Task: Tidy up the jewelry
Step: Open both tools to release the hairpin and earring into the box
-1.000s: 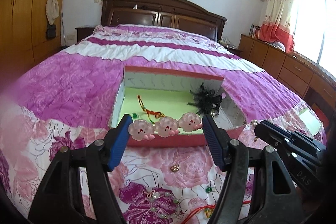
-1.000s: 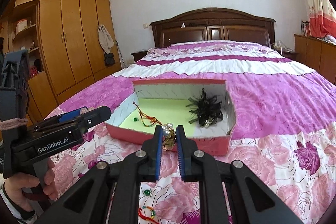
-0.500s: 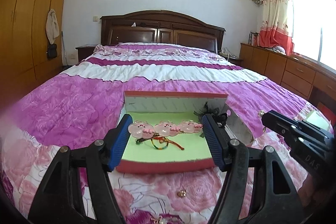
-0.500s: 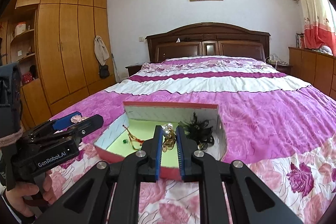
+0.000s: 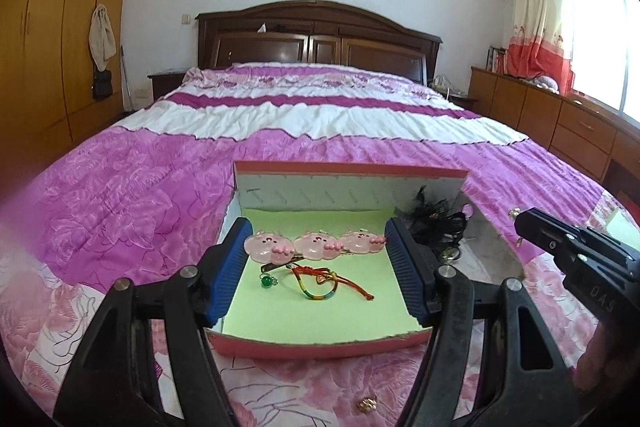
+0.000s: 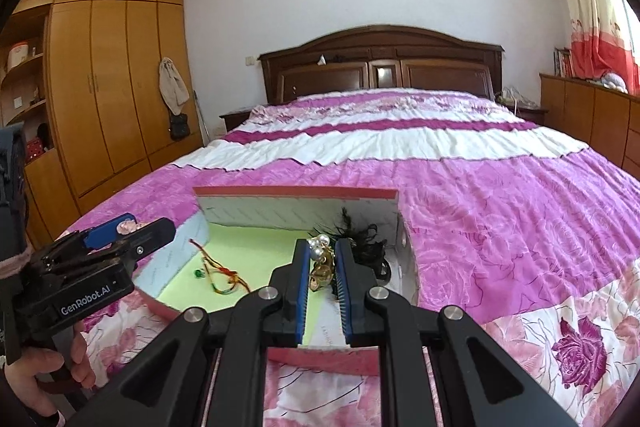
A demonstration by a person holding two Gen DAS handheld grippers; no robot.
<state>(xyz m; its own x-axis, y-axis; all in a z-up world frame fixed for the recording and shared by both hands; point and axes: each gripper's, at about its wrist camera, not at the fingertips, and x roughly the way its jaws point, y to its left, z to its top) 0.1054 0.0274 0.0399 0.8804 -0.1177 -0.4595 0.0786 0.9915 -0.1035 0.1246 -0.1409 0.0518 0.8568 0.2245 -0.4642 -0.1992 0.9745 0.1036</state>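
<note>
since a second ago both grippers have come forward over the pink box [image 5: 320, 349]: the left gripper [image 5: 318, 247] clamps the pink pig hair clip [image 5: 316, 246] above the green floor, the right gripper [image 6: 322, 267] is closed on a gold pearl brooch [image 6: 322, 263]. green floor lies bare toward the front wall. a red cord bracelet [image 5: 328, 281] lies under the clip, black feather piece [image 5: 434, 223] in the right corner, a small gold piece [image 5: 367, 404] on the bedspread [image 5: 120, 195].

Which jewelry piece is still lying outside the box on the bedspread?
The small gold piece on the floral bedspread, in front of the red box; the others are in the box or held.
</note>
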